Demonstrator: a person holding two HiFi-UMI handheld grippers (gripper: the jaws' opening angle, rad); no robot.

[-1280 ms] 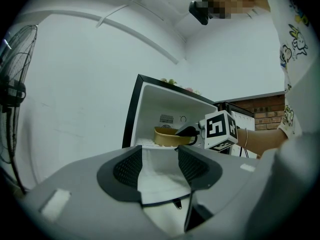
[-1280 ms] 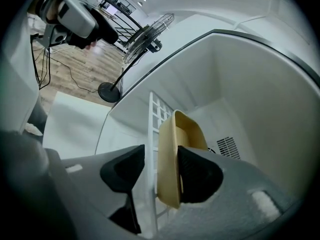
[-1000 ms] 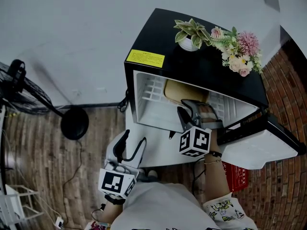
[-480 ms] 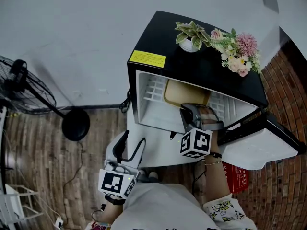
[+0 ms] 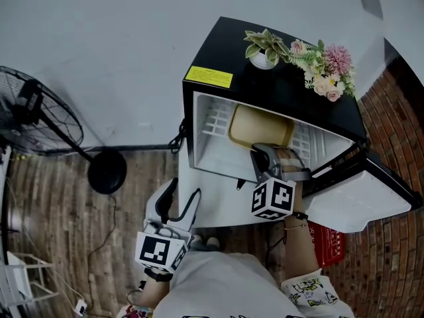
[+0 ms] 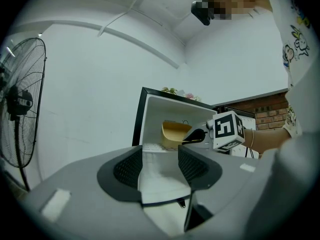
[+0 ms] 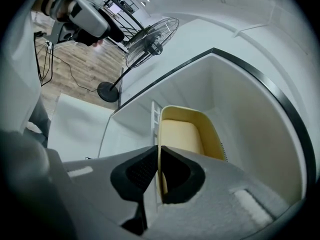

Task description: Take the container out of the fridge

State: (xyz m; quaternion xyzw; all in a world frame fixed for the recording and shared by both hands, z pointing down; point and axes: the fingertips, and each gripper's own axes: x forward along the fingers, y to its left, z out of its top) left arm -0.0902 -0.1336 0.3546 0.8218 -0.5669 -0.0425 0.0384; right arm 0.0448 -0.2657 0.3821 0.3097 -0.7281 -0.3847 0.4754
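Note:
A yellow container (image 5: 260,126) sits on the wire shelf inside the open black mini fridge (image 5: 278,91). My right gripper (image 5: 260,154) reaches into the fridge and is shut on the container's near rim. In the right gripper view the thin yellow wall of the container (image 7: 182,136) runs between the closed pads of that gripper (image 7: 157,156). My left gripper (image 5: 179,199) hangs open and empty low in front of the fridge, its jaws pointing up at it. The left gripper view shows its wide-apart pads (image 6: 128,168), with the container (image 6: 175,134) and the right gripper (image 6: 197,135) beyond.
The fridge door (image 5: 361,201) swings open to the right. A potted plant (image 5: 264,48) and a bunch of flowers (image 5: 328,65) stand on the fridge top. A standing fan (image 5: 40,118) is on the wooden floor at the left. A red object (image 5: 324,244) lies under the door.
The right gripper's jaws have closed on the container's rim. The left gripper has stayed where it was.

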